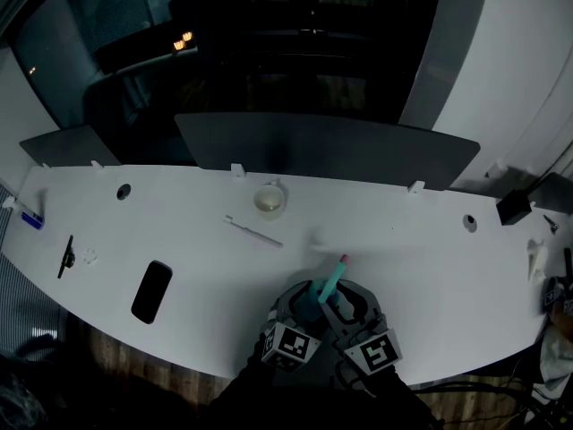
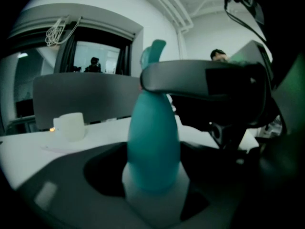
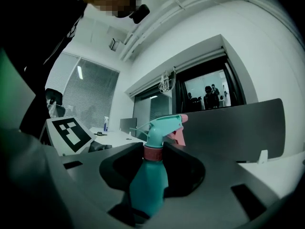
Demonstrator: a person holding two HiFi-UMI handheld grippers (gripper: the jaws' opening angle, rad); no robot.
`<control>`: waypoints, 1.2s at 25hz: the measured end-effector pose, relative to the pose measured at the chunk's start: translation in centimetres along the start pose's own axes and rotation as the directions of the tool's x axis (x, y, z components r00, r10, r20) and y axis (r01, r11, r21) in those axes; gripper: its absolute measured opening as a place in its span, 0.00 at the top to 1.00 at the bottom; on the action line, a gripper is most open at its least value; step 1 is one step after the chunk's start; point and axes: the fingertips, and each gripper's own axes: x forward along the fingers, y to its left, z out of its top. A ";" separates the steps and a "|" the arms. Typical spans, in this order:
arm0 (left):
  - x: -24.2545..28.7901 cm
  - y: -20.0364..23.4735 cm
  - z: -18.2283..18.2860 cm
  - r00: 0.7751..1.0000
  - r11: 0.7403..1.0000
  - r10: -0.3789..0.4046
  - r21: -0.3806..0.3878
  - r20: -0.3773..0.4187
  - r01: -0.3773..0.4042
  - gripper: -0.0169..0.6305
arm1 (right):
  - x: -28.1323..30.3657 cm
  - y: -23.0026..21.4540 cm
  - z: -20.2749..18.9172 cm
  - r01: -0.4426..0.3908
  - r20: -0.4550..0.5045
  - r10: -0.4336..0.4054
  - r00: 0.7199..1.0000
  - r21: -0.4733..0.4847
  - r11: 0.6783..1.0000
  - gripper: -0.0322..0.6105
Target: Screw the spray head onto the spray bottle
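A teal spray bottle (image 1: 324,290) stands tilted over the near table edge, with both grippers on it. Its body (image 2: 153,147) sits between the jaws of my left gripper (image 1: 303,310), which is shut on it. The teal spray head (image 3: 162,124), with a pink nozzle and trigger, sits on the bottle neck. My right gripper (image 1: 347,305) is shut on the pink collar (image 3: 153,152) just below the head. In the left gripper view the right gripper's jaw crosses in front of the bottle's neck and hides the collar.
The white table (image 1: 197,240) carries a black phone (image 1: 151,291), a thin white stick (image 1: 253,232), a small white cup (image 1: 269,201) and a black pen (image 1: 66,255). A grey partition (image 1: 322,155) lines the far edge. A black box (image 1: 515,206) sits at far right.
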 end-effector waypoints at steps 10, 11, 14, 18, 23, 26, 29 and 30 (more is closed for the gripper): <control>-0.2 0.4 0.2 0.992 0.988 0.128 -0.093 0.023 -0.125 0.43 | 0.3 -0.2 -0.1 0.050 -0.014 -0.049 0.999 0.029 0.998 0.74; -0.3 0.3 0.2 0.996 0.995 0.082 -0.063 0.043 -0.079 0.43 | 0.2 -0.1 -0.2 0.033 -0.018 -0.032 0.999 0.048 0.998 0.74; 0.0 -0.2 0.1 0.992 0.987 -0.122 0.105 0.011 0.120 0.41 | 0.1 0.0 -0.3 -0.023 -0.030 0.024 0.999 0.050 0.998 0.74; 0.5 -0.3 0.0 0.975 0.962 -0.221 0.157 -0.024 0.222 0.42 | 0.2 -0.3 0.0 -0.029 -0.010 0.030 1.000 0.027 0.999 0.74; 0.0 0.2 0.5 0.995 0.995 0.100 0.007 0.003 -0.100 0.42 | 0.0 -0.1 0.1 0.082 0.007 -0.082 0.997 -0.005 0.997 0.74; -0.2 0.3 0.0 0.981 0.976 0.192 -0.106 0.002 -0.191 0.43 | -0.1 0.0 -0.1 0.059 -0.007 -0.059 0.998 0.011 0.998 0.74; -0.5 -0.1 0.2 0.999 1.000 0.011 0.009 0.042 -0.011 0.43 | -0.1 -0.1 -0.2 -0.006 -0.010 0.006 1.000 0.043 0.999 0.74; -0.5 -0.3 0.3 0.996 0.994 -0.079 0.078 0.037 0.075 0.41 | -0.1 0.0 -0.2 -0.036 -0.016 0.037 0.999 0.048 0.998 0.74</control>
